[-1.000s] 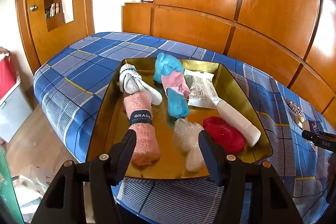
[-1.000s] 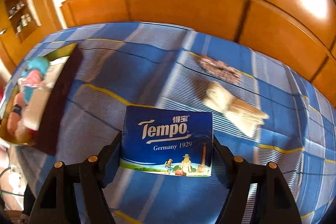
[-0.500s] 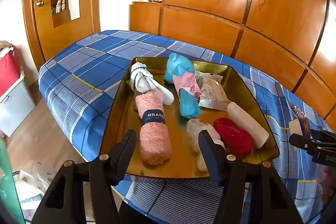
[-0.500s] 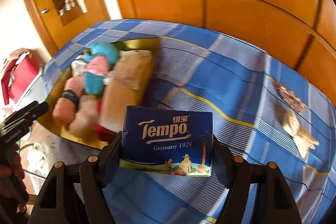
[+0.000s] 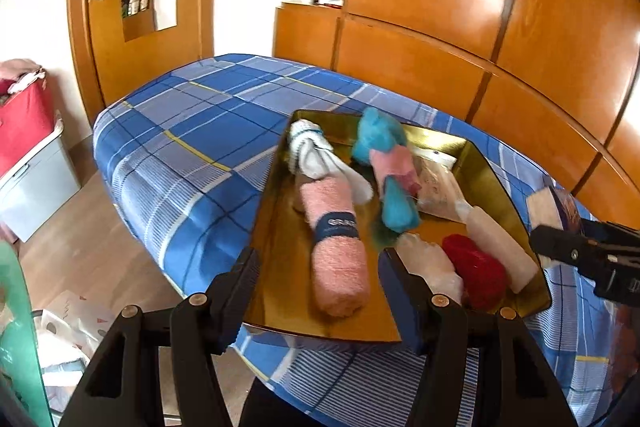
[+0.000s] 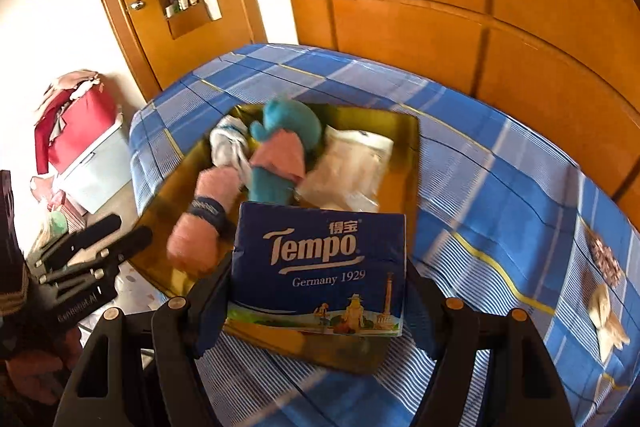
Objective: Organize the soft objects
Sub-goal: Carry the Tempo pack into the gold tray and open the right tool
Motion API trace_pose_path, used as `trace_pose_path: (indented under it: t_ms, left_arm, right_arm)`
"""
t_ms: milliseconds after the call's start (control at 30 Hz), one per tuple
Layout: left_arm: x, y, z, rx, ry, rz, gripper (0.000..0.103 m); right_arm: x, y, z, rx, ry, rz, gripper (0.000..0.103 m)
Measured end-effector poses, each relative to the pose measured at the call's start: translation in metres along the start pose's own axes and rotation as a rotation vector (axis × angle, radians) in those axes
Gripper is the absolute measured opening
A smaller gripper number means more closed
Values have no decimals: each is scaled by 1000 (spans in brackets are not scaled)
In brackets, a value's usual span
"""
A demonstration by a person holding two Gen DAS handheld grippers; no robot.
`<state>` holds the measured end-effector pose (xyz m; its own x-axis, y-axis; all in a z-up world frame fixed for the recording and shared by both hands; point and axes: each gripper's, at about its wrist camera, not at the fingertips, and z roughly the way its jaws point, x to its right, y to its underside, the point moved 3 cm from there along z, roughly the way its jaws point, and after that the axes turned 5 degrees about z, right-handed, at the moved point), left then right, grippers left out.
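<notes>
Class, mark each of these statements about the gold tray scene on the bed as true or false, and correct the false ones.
1. The right gripper holds a blue Tempo tissue pack. True.
2. The left gripper grips the pink rolled towel. False: its jaws stand open and empty, and the towel lies in the tray.
3. The gold tray rests on a blue plaid bedspread. True.
4. The tray is empty. False: it holds the towel, a white sock bundle, a red fluffy item and more.
5. A small beige item lies on the bedspread outside the tray. True.
</notes>
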<state>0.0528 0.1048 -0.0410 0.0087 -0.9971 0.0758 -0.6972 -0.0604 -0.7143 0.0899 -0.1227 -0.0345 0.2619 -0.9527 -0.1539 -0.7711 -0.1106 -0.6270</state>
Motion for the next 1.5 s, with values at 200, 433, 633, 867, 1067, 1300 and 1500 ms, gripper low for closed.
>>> trace_pose_path:
  t_ms: [200,433,633,867,1067,1300,1500]
  left_arm:
    - [-17,0,1,3,-32,-36,62]
    - [-22,6,6,-21,-37,-49,62]
    - [-24,9,10,-36,-34,-51,62]
    - [-27,11,11,-42,-39,-58,62]
    - [-24,10,9,-37,-41,-46,62]
    - [-19,8,3,-23,-43,-24,62]
    - [-11,7,-4,-10,-33,1,62]
  right_arm:
    - [-24,-21,21,-7,-35,6,75]
    - [-47,-27,84,-127,-33,5,76]
    - [-59,-5,128,-238,-24,-53,76]
    - [-48,-3,115,-213,-80,-5,77]
    - [-41,-8,97,-162,-103,56,77]
    - [-30,-6,77,-87,-28,66,77]
    - [-25,-7,53,-11,-12,65,77]
